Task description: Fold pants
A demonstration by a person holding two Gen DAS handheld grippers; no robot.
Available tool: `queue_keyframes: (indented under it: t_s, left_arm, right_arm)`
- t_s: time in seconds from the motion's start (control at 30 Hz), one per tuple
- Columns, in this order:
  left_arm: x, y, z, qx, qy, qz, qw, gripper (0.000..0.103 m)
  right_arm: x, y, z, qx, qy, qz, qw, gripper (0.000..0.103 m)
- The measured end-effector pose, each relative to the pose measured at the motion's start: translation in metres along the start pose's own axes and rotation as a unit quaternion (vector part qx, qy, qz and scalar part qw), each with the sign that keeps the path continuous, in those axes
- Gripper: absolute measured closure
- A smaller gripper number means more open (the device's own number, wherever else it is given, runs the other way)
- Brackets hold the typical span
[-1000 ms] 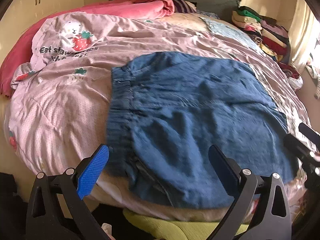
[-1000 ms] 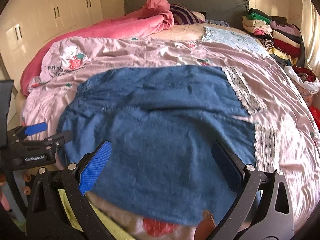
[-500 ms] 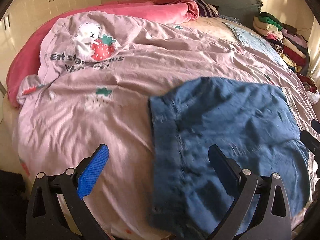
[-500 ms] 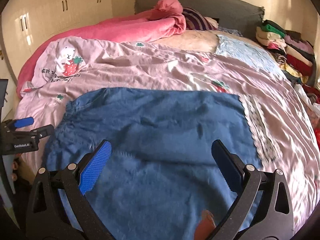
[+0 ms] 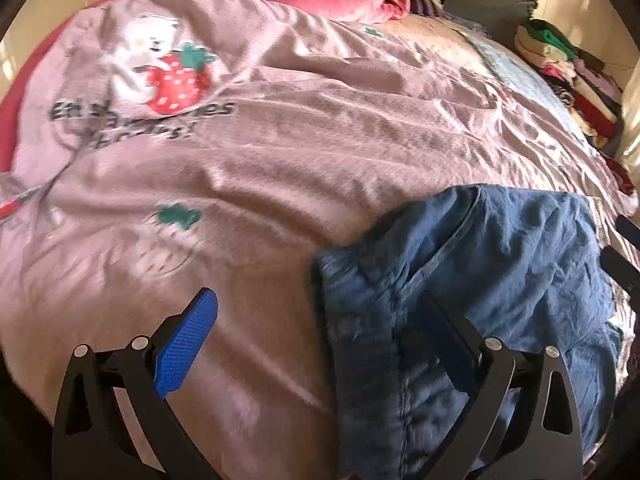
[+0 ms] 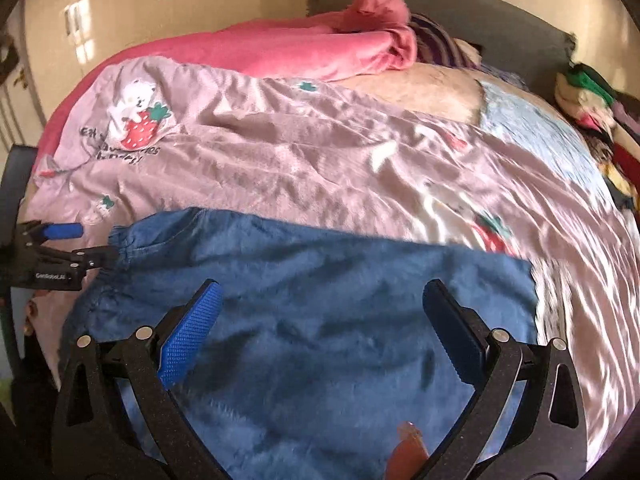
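Pink quilt (image 6: 320,168) under blue pants (image 6: 320,320), near edge cut off; left gripper (image 5: 320,344), right gripper (image 6: 320,328) wide open, empty.

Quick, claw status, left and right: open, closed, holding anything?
Left claw: open, holding nothing, over the edge of the pants.
Right claw: open, holding nothing, above the pants.

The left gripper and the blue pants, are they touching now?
Cannot tell. In the right wrist view the left gripper reaches the blue pants at the waistband, but blur hides any contact or gap.
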State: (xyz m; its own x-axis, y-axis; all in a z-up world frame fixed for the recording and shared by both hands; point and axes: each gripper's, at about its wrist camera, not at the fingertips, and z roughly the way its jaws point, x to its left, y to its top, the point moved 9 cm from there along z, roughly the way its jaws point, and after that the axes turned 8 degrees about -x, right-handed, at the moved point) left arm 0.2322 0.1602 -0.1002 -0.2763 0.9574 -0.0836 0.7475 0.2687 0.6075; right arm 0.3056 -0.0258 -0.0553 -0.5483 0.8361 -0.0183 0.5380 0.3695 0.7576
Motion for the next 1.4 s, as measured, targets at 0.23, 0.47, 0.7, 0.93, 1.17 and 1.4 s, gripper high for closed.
queue_keyframes:
  t_s: [0.23, 0.47, 0.7, 0.93, 1.17, 1.4]
  left_arm:
    - [-0.011, 0.010, 0.030, -0.005, -0.006, 0.051, 0.9987, 0.006]
    - [-0.030, 0.008, 0.028, -0.019, -0.052, 0.077, 0.9955, 0.065]
    - [-0.038, 0.006, -0.025, -0.082, -0.088, 0.080, 0.9895, 0.069]
    - [-0.044, -0.006, -0.050, -0.098, -0.110, 0.083, 0.9856, 0.070]
    - [-0.030, -0.013, -0.055, -0.101, -0.103, 0.075, 0.9867, 0.070]
    - [-0.036, -0.018, -0.077, -0.123, -0.114, 0.081, 0.9826, 0.070]
  right_arm:
    - [0.008, 0.003, 0.043, 0.037, 0.017, -0.024, 0.999, 0.008]
    - [0.024, 0.006, 0.068, 0.055, 0.031, -0.072, 0.995, 0.008]
    - [0.046, 0.008, 0.079, 0.044, 0.048, -0.159, 0.985, 0.008]
    - [0.068, -0.001, 0.085, 0.070, 0.125, -0.181, 0.973, 0.064]
    - [0.065, -0.003, 0.039, 0.034, 0.135, -0.140, 0.980, 0.095]
    - [0.067, -0.017, -0.038, -0.012, 0.134, -0.108, 0.985, 0.097]
